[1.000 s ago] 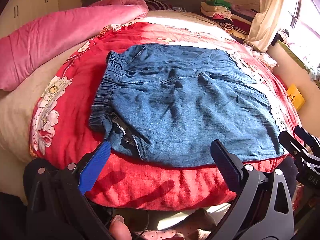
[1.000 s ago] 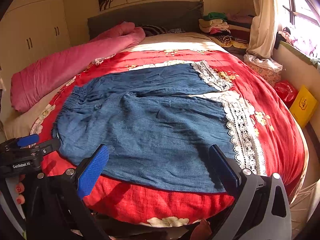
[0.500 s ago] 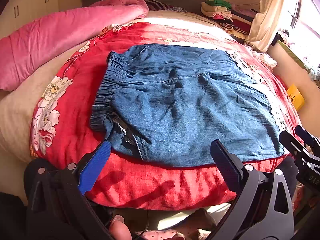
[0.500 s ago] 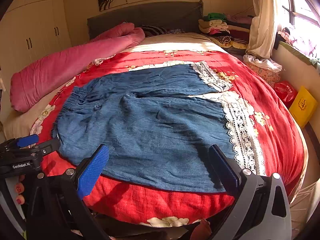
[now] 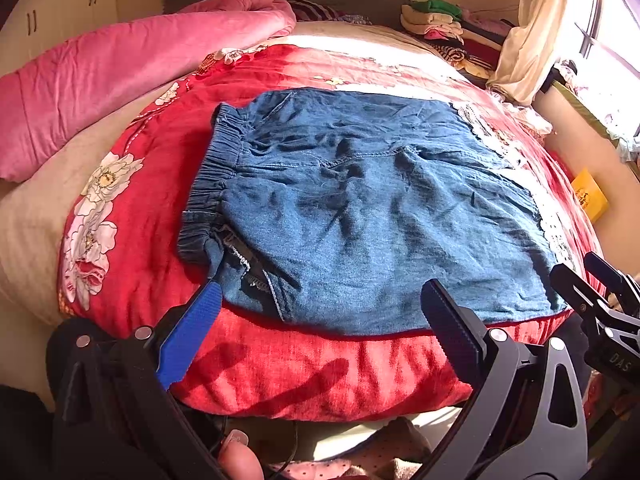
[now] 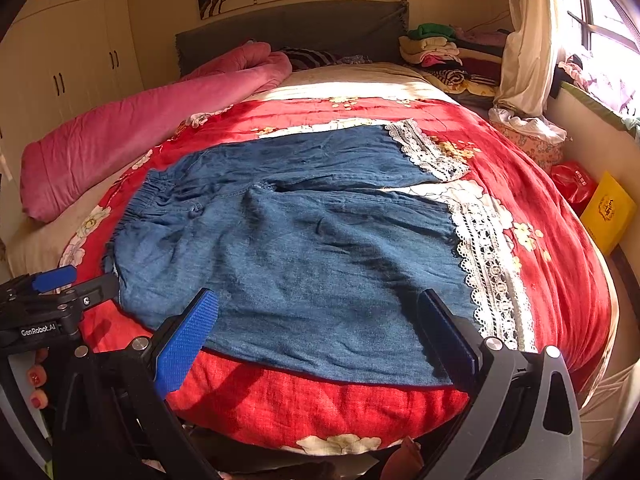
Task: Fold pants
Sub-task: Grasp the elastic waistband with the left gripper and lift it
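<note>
Blue denim pants (image 5: pixel 360 208) with white lace cuffs lie spread flat on a red floral bedspread (image 5: pixel 304 368), waistband to the left, legs to the right. They also show in the right wrist view (image 6: pixel 304 248), lace cuffs (image 6: pixel 488 256) at right. My left gripper (image 5: pixel 320 300) is open and empty, just short of the near edge by the waistband corner. My right gripper (image 6: pixel 320 308) is open and empty over the near leg's edge. Each gripper shows at the edge of the other's view.
A rolled pink quilt (image 6: pixel 152 128) lies along the bed's left side. Folded clothes (image 6: pixel 444 48) are stacked by the headboard at the back right. A curtain (image 6: pixel 528 40), a red bag (image 6: pixel 576 184) and a yellow box (image 6: pixel 608 212) stand right of the bed.
</note>
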A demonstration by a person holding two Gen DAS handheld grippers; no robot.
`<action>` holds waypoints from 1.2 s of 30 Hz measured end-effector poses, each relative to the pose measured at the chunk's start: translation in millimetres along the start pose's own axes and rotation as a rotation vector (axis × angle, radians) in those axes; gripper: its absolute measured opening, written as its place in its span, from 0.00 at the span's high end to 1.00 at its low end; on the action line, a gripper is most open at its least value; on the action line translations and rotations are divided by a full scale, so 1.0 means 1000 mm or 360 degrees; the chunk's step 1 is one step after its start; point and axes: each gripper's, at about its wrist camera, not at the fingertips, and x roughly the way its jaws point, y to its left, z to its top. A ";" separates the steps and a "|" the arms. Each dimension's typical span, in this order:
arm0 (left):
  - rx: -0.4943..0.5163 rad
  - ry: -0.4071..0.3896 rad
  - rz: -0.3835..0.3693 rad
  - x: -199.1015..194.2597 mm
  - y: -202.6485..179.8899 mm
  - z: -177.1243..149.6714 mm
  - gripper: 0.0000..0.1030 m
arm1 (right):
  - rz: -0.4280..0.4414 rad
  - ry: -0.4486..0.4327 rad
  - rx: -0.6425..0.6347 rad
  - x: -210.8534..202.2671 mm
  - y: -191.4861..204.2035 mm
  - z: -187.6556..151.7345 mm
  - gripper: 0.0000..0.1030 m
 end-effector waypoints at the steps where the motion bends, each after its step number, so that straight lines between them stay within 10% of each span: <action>1: 0.0000 0.0002 -0.0001 0.001 0.000 0.000 0.09 | -0.0002 0.0003 -0.0002 0.001 0.000 0.000 0.04; 17: -0.0041 -0.0004 0.0021 0.036 0.042 0.048 0.09 | 0.0114 0.0052 -0.0112 0.049 0.009 0.060 0.04; 36: 0.0003 0.0062 0.0099 0.159 0.118 0.165 0.11 | 0.0375 0.0285 -0.0404 0.205 0.042 0.188 0.04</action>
